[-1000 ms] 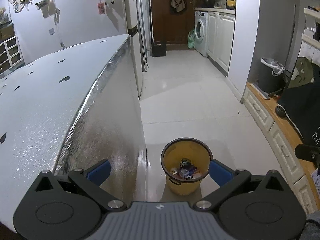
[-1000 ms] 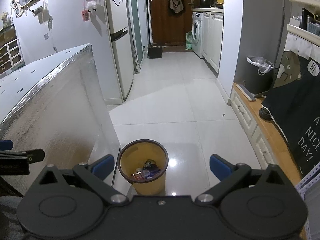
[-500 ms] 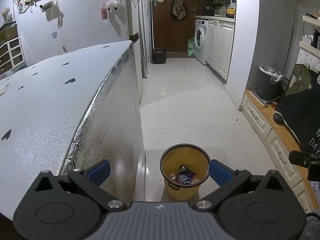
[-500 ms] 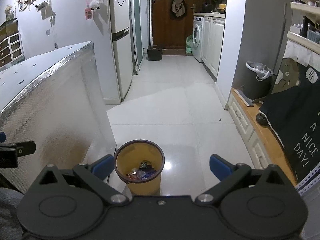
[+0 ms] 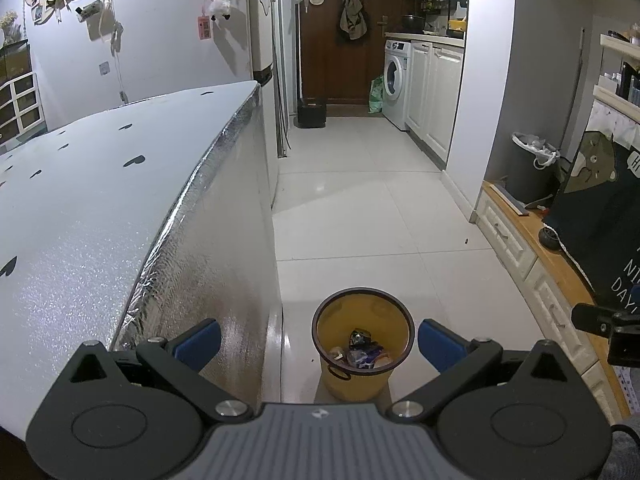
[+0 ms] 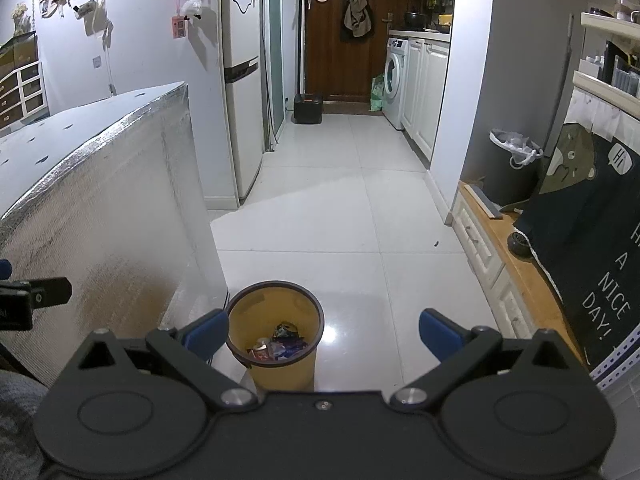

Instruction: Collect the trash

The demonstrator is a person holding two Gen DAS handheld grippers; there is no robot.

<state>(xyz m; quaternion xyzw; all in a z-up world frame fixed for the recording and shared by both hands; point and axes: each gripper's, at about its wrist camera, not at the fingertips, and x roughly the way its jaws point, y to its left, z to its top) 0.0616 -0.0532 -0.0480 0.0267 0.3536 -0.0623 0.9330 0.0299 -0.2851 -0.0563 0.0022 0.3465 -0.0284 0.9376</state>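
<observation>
left gripper (image 5: 318, 340): we hold it level, spread wide, empty | right gripper (image 6: 323, 330): same | round yellow plastic bin (image 5: 362, 344): on glossy tile floor (image 5: 360, 216) beside foil-clad table (image 5: 120, 216), crumpled wrappers (image 5: 362, 352) inside

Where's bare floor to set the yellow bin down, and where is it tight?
Free: white tiled floor between foil-covered table and white drawer unit, toward the fridge. Tight: yellow bin stands close beside the table's corner; both tongs empty.
</observation>
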